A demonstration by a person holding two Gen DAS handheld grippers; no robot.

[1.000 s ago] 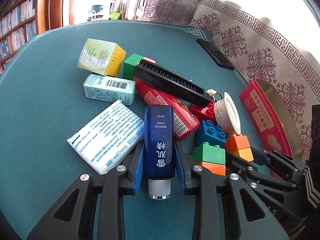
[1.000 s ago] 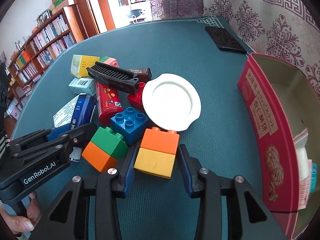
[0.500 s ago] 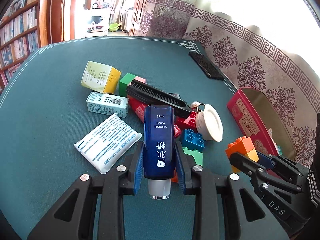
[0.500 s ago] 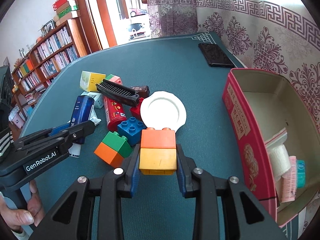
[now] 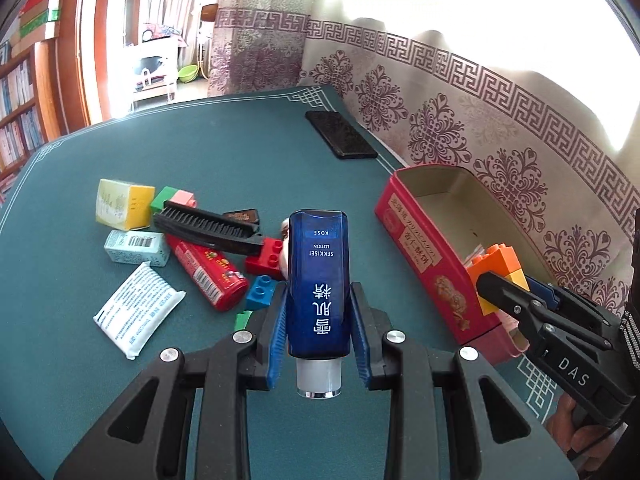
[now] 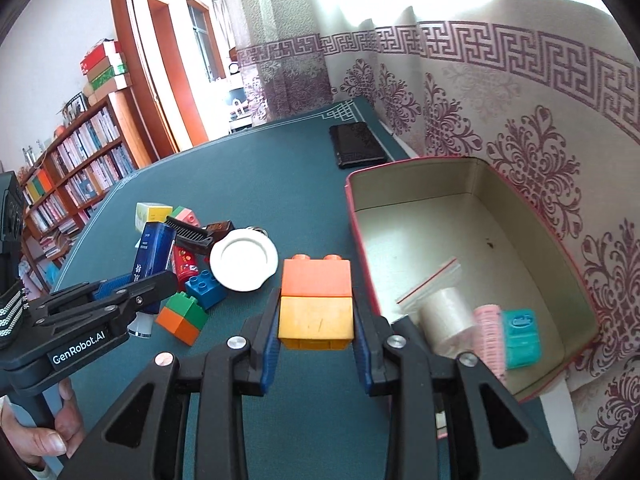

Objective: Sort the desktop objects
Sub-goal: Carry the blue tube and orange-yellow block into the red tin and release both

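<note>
My left gripper (image 5: 316, 320) is shut on a dark blue lotion bottle (image 5: 317, 280), held cap-down above the green table. My right gripper (image 6: 316, 320) is shut on an orange-and-yellow toy brick stack (image 6: 316, 300), lifted just left of the red tin box (image 6: 362, 240). In the left wrist view the same brick stack (image 5: 500, 268) hangs at the near end of the red box (image 5: 416, 240), held by the right gripper (image 5: 516, 292). The right wrist view shows the left gripper (image 6: 132, 288) at the left, with the blue bottle (image 6: 154, 256) between its fingers.
Left on the table: a black comb (image 5: 208, 228), red tube (image 5: 208, 272), white packet (image 5: 136, 316), yellow box (image 5: 122, 202), barcode box (image 5: 136, 246), several toy bricks, a white lid (image 6: 243, 260). A black phone (image 5: 340, 140) lies far back. The box holds a tape roll (image 6: 446, 316) and a teal packet (image 6: 520, 336).
Both grippers have risen and swung right toward the red box, carrying the blue bottle and the brick stack off the table. The right gripper closed on the bricks early in this span.
</note>
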